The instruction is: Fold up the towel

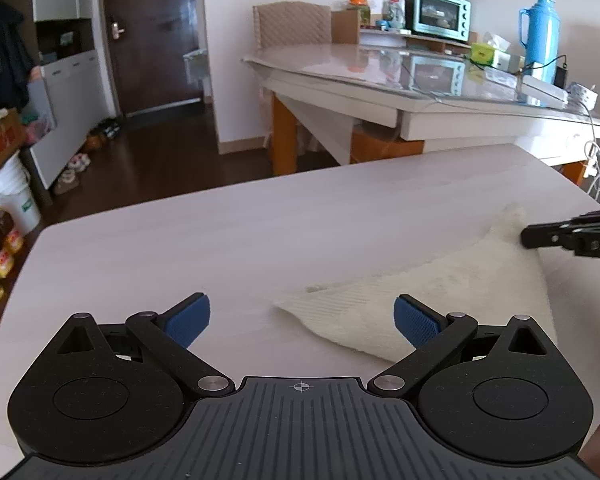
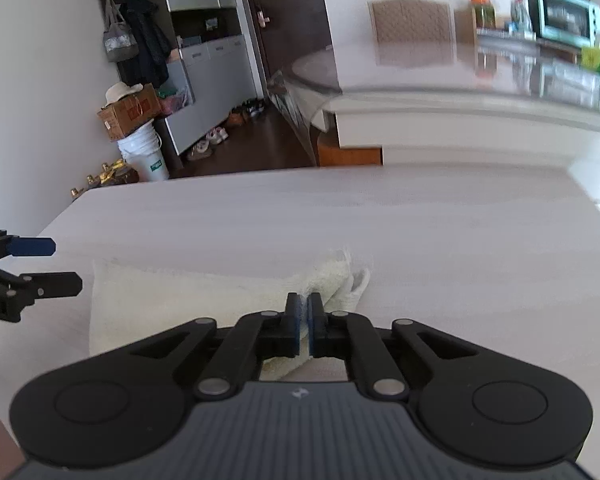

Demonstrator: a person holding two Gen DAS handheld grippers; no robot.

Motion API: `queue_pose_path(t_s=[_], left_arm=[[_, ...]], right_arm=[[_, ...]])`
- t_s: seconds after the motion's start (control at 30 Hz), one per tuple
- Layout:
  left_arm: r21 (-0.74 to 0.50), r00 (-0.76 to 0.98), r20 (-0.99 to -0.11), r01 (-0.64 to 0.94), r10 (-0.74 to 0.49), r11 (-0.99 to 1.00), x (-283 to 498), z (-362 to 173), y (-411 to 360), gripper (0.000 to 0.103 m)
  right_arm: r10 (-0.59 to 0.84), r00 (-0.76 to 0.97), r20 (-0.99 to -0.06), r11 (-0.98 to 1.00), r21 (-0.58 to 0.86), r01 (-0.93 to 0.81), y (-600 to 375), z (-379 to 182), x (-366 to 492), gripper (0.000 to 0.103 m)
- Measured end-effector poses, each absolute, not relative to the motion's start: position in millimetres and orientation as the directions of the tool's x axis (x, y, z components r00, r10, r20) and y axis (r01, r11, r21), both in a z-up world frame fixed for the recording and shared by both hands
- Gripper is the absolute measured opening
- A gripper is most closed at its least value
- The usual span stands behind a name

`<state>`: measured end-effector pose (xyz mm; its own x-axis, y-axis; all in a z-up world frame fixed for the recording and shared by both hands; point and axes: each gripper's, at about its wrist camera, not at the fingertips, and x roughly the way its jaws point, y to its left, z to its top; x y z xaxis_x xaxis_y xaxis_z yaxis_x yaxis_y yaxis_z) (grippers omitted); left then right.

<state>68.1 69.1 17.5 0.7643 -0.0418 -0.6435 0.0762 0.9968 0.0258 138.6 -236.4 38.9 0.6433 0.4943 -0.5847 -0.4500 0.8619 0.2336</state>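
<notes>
Pale wood-grain counter [image 1: 220,240], matte, rounded far corners. Cream towel [image 1: 440,304] lying toward the right side of the counter, nearer the front edge than the far edge, partly folded into a rough triangle with one flap tapering to a point toward the middle.

Left hand-held gripper [image 1: 302,316] spread wide, blue pads [image 1: 188,318] apart, nothing between them; right pad over the towel's near-left part, left pad over bare counter. Contact with cloth not discernible.

Right hand-held gripper [image 2: 303,314] pinched tight on a bunched, fringed corner of the towel at its right end; cloth puckered just ahead of the fingertips.

Room beyond: glossy white dining table [image 1: 380,76] on orange-brown legs behind the far edge, carrying a teal toaster oven [image 1: 440,14], blue thermos [image 1: 540,36], jars and boxes. Quilted beige chair back [image 1: 292,24] at that table. Dark door [image 1: 152,32], dark wood floor, shoes along a grey cabinet, white bucket [image 2: 144,156] with a cardboard box on top.
</notes>
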Motion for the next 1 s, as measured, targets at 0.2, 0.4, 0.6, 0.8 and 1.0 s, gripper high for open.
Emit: queue_pose_path(t_s=[0.2,0.4,0.6,0.8,1.0], left_arm=[[0.077,0.781,-0.624,0.027,0.027,0.997,55,31,99,0.101],[0.095,0.777,-0.623,-0.044,0.094,0.994,43,36,130,0.101],[0.091,0.769,-0.633,-0.048,0.095,0.995,37,30,138,0.101],[0.087,0.770,-0.638,0.053,0.015,0.995,51,23,122,0.101],[0.091,0.750,-0.654,0.210,-0.100,0.974,80,12,96,0.101]], right_arm=[[0.668,0.546,-0.505,0.711,0.219,-0.668,-191,73,88,0.004],[0.814,0.236,-0.530,0.392,0.204,-0.897,-119,67,15,0.004],[0.806,0.063,-0.588,0.195,0.164,-0.967,-87,51,-20,0.024],[0.827,0.141,-0.545,0.261,0.150,-0.953,-116,65,-5,0.026],[0.623,0.492,-0.608,0.628,0.013,-0.778,-162,44,72,0.031]])
